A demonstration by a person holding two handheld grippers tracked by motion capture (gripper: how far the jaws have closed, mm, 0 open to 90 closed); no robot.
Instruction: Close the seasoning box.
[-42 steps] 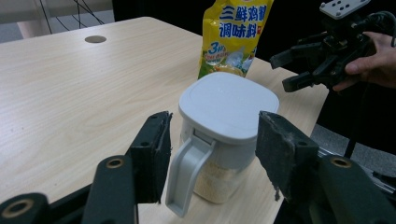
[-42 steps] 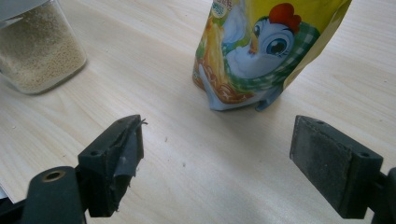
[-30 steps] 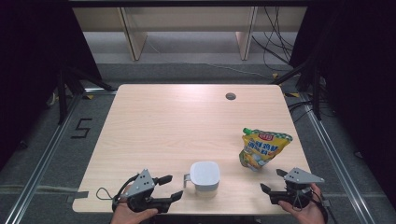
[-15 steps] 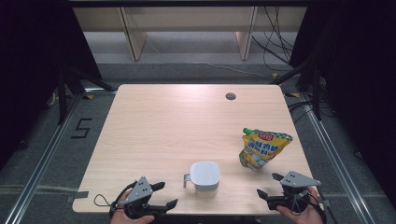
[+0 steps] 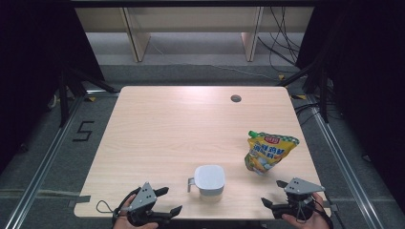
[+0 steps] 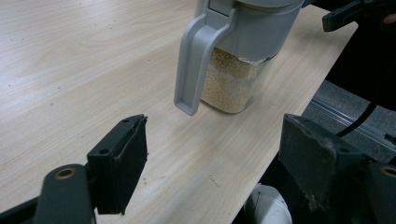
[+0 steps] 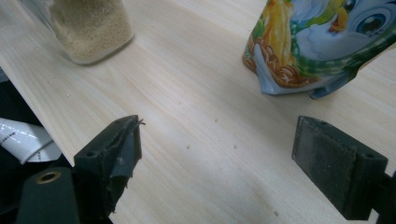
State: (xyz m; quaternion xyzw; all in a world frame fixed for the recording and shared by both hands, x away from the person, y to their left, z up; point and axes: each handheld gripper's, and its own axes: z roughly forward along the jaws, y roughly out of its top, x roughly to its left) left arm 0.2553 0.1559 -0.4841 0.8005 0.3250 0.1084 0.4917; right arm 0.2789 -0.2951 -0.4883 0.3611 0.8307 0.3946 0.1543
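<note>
One jug (image 5: pixel 209 179), one pouch (image 5: pixel 268 152), two open grippers.

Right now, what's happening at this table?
A person holds a gripper in each hand at the near table edge. The left gripper has just been opening, nothing between its jaws, pointing at the handled grain jug. The right gripper is open and empty, near the yellow pouch. Neither item is touched.
</note>
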